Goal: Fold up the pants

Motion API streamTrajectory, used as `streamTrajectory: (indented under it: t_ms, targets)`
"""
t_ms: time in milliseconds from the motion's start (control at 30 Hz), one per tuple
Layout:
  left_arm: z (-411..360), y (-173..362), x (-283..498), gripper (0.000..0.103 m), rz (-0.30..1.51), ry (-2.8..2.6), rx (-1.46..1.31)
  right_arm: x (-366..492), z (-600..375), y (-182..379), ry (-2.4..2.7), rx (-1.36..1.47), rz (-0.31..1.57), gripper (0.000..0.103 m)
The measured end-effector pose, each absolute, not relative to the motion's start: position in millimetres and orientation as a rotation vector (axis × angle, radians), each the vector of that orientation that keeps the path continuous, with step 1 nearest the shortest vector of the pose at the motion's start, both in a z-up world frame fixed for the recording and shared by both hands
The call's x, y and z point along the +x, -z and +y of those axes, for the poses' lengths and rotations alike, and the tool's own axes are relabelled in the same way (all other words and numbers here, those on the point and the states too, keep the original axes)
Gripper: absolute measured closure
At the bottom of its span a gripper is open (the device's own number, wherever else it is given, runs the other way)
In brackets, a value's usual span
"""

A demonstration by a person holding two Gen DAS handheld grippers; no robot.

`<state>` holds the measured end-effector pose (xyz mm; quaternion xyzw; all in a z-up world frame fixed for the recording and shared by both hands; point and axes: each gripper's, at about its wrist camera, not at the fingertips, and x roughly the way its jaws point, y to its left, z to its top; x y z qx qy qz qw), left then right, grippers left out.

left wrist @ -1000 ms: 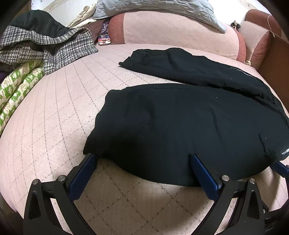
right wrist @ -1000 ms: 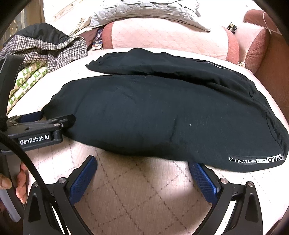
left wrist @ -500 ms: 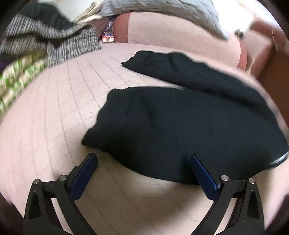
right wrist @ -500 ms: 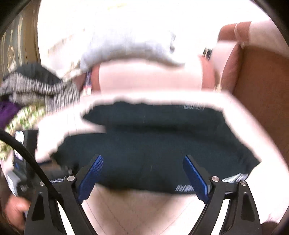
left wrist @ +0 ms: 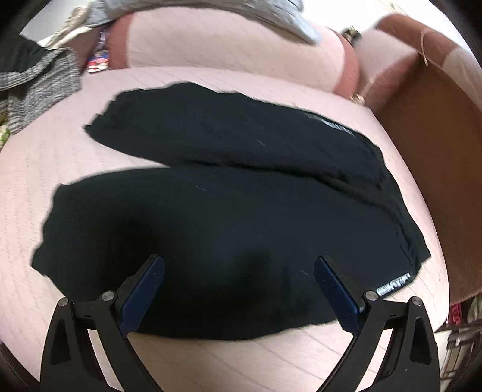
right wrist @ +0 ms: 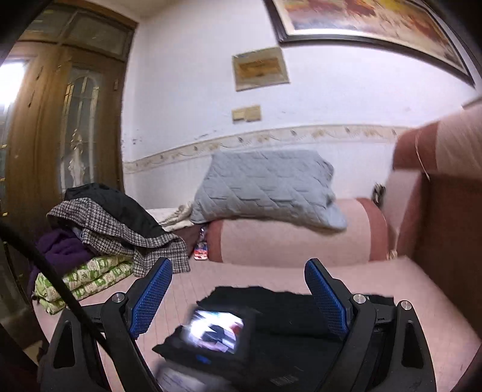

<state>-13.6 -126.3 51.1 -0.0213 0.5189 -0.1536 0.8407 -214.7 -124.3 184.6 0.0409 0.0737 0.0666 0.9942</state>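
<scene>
The left claw is held released, its blue pads spread wide over the near edge of the pants, with no cloth pinched between them. The right claw is likewise released and grasps nothing; its pads frame open air above the sofa seat. Just below it, a blurred device with a lit screen is seen over the black cloth, most likely the other hand's tool.

The pants are laid flat on the pink quilted seat, both legs spread toward the left and parted in a narrow V, the waist end with its white lettering at the right. Behind them a pink bolster is topped by a grey quilted pillow. At the left a heap of clothes is stacked on a green printed blanket. A brown armrest bounds the seat on the right. Nothing lies across the pants.

Compared with a second ago, the left claw is seen further right along the pants, and the right claw's view is lifted from the cloth to the wall, door and framed picture.
</scene>
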Motion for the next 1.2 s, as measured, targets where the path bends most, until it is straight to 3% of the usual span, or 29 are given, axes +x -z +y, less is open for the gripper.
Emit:
streamTrajectory:
  t_ms: [300, 533, 667, 833, 1067, 1200]
  targets:
    - [-150.3, -34.9, -42.6, 0.003, 1.093, 0.374, 0.041, -179.1, -103.9, -160.1, -0.316, 0.246, 0.374, 0.01]
    - [-49.6, -34.2, -29.2, 0.004, 1.062, 0.274, -0.137, -181.5, -169.0, -149.3, -0.066, 0.2, 0.349, 0.007]
    - [27.1, -34.9, -23.4, 0.004, 1.032, 0.165, -0.245, -173.3, -234.3, -112.5, 0.146, 0.197, 0.491, 0.008]
    - [79.6, -29.3, -11.8, 0.004, 1.026, 0.082, -0.267, -183.1, -312.5, -53.7, 0.279, 0.391, 0.7, 0.009]
    - [53.5, -12.7, 17.2, 0.002, 1.066, 0.191, -0.176, -196.2, -365.7, -2.3, 0.379, 0.643, 0.804, 0.011]
    - [36.2, -10.5, 18.3, 0.003, 1.074, 0.238, -0.167, -179.2, -375.8, 12.3, 0.405, 0.703, 0.86, 0.018]
